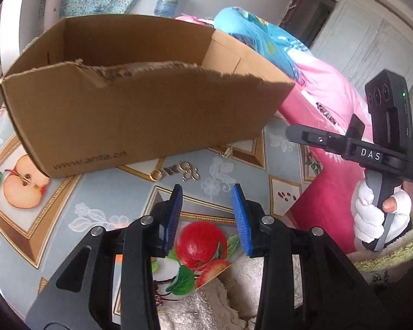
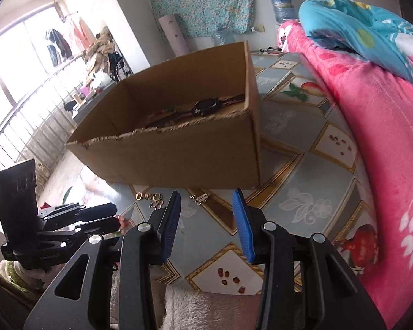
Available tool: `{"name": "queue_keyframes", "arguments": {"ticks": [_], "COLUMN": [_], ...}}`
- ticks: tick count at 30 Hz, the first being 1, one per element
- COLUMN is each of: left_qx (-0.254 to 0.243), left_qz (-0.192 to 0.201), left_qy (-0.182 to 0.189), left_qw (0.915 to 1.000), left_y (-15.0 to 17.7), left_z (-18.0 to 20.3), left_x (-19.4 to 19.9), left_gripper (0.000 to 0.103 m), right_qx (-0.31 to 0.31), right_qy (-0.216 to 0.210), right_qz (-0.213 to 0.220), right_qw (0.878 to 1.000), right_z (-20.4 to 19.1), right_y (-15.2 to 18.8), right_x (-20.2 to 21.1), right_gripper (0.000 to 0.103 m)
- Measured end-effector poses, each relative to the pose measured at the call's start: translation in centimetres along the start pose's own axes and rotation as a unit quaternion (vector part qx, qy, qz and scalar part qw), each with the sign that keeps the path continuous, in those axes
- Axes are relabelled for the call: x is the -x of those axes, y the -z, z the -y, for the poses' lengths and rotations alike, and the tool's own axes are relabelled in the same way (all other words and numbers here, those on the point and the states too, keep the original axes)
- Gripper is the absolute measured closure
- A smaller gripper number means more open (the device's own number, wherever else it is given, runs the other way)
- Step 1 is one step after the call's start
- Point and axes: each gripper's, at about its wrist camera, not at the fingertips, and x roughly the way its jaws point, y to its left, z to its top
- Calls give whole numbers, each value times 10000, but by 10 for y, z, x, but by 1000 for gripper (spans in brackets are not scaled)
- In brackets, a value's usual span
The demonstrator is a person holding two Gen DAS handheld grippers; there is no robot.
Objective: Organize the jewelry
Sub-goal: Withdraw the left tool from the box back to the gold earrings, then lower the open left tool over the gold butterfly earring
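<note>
Two grippers were in play and neither held anything: our left gripper (image 1: 207,214) had its blue pads spread apart over the patterned tablecloth (image 1: 102,192), and our right gripper (image 2: 206,220) was just as wide, empty, hovering above the cloth short of the box. Progress looked partial. The cardboard box (image 2: 179,154) already had some pieces inside; from the right wrist view we could make out a dark watch (image 2: 206,106) and what read as beaded strands lying along the bottom near the far wall, details too small to sort further. Still left on the table: a small cluster of gold rings (image 1: 176,173), or a linked chain, we couldn't tell which, lying just in front of the box's near wall, plus a smaller gold bit (image 1: 228,151) right at the box's base; the same loose pieces showed in the right view too, rings (image 2: 151,199) and a small clasp-like item (image 2: 199,198). The rings sat straight ahead of the left pads, near but not touching. Our read: the remaining job was picking up those loose gold pieces and dropping them over the torn front edge. Small and flat on slick cloth, so likely a fiddly pinch.
</note>
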Motion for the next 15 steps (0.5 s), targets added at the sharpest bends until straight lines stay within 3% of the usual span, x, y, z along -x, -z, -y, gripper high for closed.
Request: {"name": "queue_keyframes", "arguments": {"ticks": [6, 15], "left_qx": [-517, -469], "left_qz": [-307, -224], "left_qy": [-618, -816], "left_qw": [9963, 9953], "left_y": [12, 10], "left_z": [6, -10], "left_x": [-23, -18], "left_gripper": [68, 68], "right_qx": [515, 638], "right_qy": [234, 511], "right_qz": [-176, -414], "right_qw": [9982, 9958], "right_z": [-22, -23], "right_y": [-1, -2], "right_x": [-42, -75], "right_gripper": [70, 81]}}
